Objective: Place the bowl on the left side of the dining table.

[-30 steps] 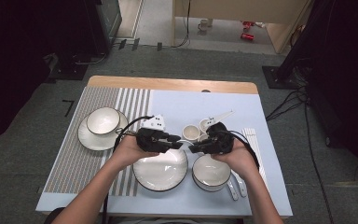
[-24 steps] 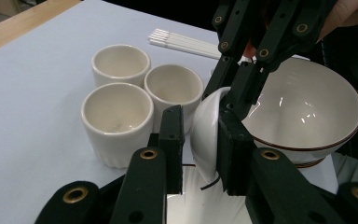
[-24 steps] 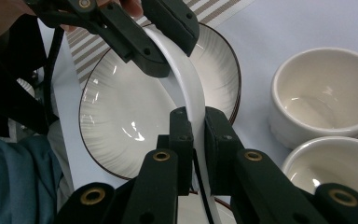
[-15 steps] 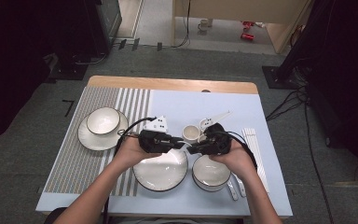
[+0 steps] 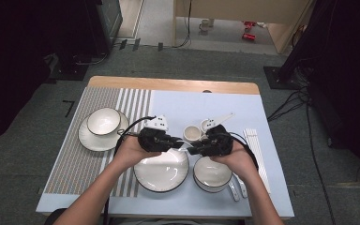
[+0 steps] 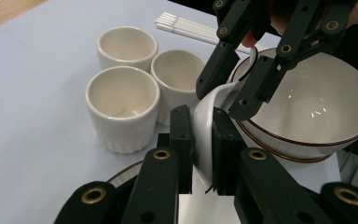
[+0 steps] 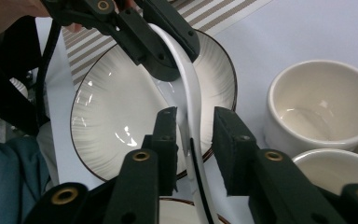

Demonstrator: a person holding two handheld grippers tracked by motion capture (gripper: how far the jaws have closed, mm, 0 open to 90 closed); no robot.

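Note:
A white ceramic spoon (image 6: 206, 122) hangs between my two grippers above the near rim of a large plate (image 7: 107, 121). My left gripper (image 6: 202, 140) is shut on one end of it, both pads pressed flat against the spoon. My right gripper (image 7: 193, 126) faces it from the other side; its jaws have just been opening and now straddle the spoon (image 7: 189, 93) with a gap at one pad. In the high view the left gripper (image 5: 179, 143) and right gripper (image 5: 193, 149) meet tip to tip over the table's middle.
Three small white cups (image 6: 123, 105) stand just behind the grippers. A dark-rimmed bowl (image 5: 212, 174) sits right of the plate (image 5: 161, 171), with two white spoons (image 5: 236, 190) beside it. White chopsticks (image 5: 258, 152) lie at the right. A bowl on a plate (image 5: 102, 123) rests on the striped mat.

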